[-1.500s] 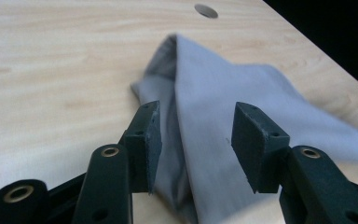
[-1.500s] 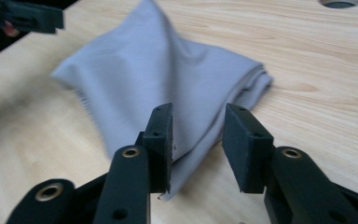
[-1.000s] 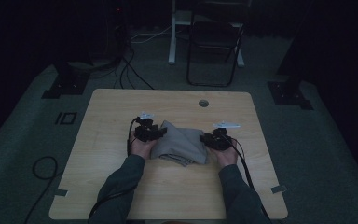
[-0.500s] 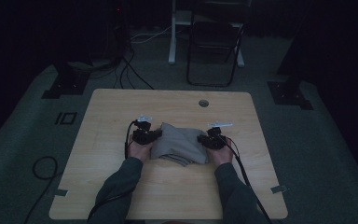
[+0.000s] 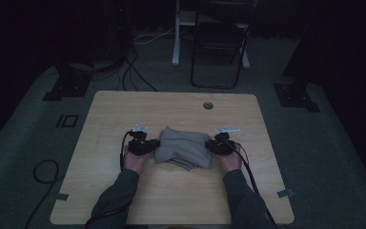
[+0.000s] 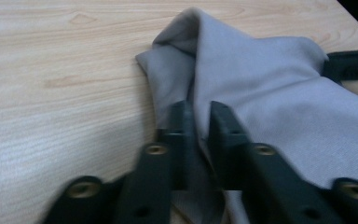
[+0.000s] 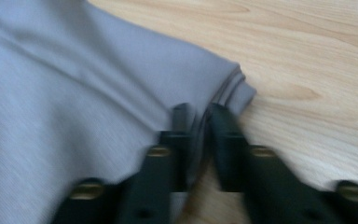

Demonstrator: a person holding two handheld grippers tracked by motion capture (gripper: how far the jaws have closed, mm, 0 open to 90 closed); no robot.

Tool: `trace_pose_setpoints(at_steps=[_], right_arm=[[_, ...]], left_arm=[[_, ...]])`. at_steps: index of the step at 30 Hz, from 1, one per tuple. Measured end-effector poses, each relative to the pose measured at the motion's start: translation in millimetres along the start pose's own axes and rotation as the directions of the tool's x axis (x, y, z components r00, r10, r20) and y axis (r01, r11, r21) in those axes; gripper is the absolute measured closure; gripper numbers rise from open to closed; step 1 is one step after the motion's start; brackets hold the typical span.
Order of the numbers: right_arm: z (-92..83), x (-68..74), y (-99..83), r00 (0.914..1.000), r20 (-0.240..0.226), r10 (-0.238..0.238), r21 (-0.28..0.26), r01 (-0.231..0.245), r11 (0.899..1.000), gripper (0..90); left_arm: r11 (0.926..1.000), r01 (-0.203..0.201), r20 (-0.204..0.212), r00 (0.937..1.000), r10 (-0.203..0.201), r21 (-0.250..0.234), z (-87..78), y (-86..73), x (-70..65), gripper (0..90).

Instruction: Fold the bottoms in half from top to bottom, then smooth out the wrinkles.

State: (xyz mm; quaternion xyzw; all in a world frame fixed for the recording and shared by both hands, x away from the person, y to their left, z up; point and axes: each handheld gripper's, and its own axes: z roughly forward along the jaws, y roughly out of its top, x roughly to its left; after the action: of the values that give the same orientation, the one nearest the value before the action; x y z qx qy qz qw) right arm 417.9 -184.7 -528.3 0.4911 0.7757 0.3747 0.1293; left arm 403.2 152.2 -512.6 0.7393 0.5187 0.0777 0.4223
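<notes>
Both my claws sit at the ends of the folded grey cloth (image 5: pixel 183 148). Left gripper (image 6: pixel 201 122) has just been opening, a fold between its near-shut jaws; right gripper (image 7: pixel 200 122) likewise on the stacked hem, so the fold stays square on the table (image 5: pixel 124 109).

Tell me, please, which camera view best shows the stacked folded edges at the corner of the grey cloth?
The right gripper view: the grey cloth fills it, its layered corner sharp beside the right gripper. The left gripper view shows the opposite, rumpled end; the high view shows the whole bundle, small and dim.
</notes>
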Motion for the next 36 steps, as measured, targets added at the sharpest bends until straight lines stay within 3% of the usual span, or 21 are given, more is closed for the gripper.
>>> trace_pose_setpoints(at_steps=[4, 10, 20, 22, 24, 25, 26, 30, 32, 34, 35, 36], right_arm=[[-13.9, 4.3, -3.3, 0.9999, -0.015, -0.002, -0.039, 0.001, 0.999, 57.4], [-36.0, 20.4, -7.0, 0.9981, -0.039, -0.048, -0.077, 0.045, 0.996, 52.3], [-61.2, 48.8, -20.3, 0.9817, -0.14, -0.129, -0.106, 0.115, 0.988, 50.9], [-60.1, 52.0, -25.6, 0.9787, -0.147, -0.143, -0.081, 0.132, 0.988, 50.4], [-55.7, 53.3, -30.4, 0.9771, -0.147, -0.154, -0.055, 0.147, 0.988, 50.4], [-52.8, 52.9, -32.5, 0.9769, -0.147, -0.155, -0.039, 0.151, 0.988, 52.9], [-51.7, 52.5, -33.6, 0.977, -0.149, -0.153, -0.031, 0.15, 0.988, 58.1], [-54.8, 53.4, -36.8, 0.9696, -0.17, -0.176, -0.04, 0.172, 0.984, 86.1], [-59.8, 54.8, -38.0, 0.9639, -0.179, -0.197, -0.056, 0.19, 0.98, 88.1], [-63.2, 56.2, -39.9, 0.9601, -0.184, -0.211, -0.063, 0.203, 0.977, 88.0], [-63.5, 57.0, -41.3, 0.9587, -0.182, -0.219, -0.064, 0.211, 0.975, 85.9], [-63.3, 57.1, -41.8, 0.9586, -0.18, -0.22, -0.066, 0.212, 0.975, 82.2]], left_arm=[[0.9988, 0.001, -0.002, 1.0, -0.001, -0.048, -13.8, 0.4, -3.4, 66.6], [0.9937, -0.051, 0.032, 0.998, 0.054, -0.1, -29.8, 0.2, -21.8, 60.5], [0.9938, -0.109, 0.062, 0.992, 0.11, -0.023, -19.0, -16.5, -43.6, 48.3], [0.9917, -0.128, 0.074, 0.989, 0.128, 0.0, -14.6, -19.7, -47.1, 59.9], [0.9893, -0.146, 0.084, 0.9857, 0.146, -0.009, -15.7, -21.6, -50.5, 77.3], [0.9887, -0.149, 0.087, 0.9849, 0.15, -0.013, -17.6, -21.8, -51.7, 87.3], [0.9876, -0.155, 0.095, 0.9831, 0.157, -0.024, -20.4, -21.7, -52.8, 90.0], [0.9798, -0.194, 0.107, 0.9744, 0.198, -0.051, -36.9, -22.6, -56.8, 90.0], [0.9753, -0.215, 0.098, 0.9707, 0.219, -0.049, -42.5, -24.8, -57.5, 90.0], [0.9687, -0.247, 0.059, 0.967, 0.248, -0.031, -42.1, -28.2, -57.6, 90.0], [0.9688, -0.246, 0.039, 0.9682, 0.247, -0.031, -40.9, -29.0, -56.8, 89.7], [0.9704, -0.239, 0.021, 0.9706, 0.24, -0.034, -38.9, -29.7, -56.1, 80.4]])
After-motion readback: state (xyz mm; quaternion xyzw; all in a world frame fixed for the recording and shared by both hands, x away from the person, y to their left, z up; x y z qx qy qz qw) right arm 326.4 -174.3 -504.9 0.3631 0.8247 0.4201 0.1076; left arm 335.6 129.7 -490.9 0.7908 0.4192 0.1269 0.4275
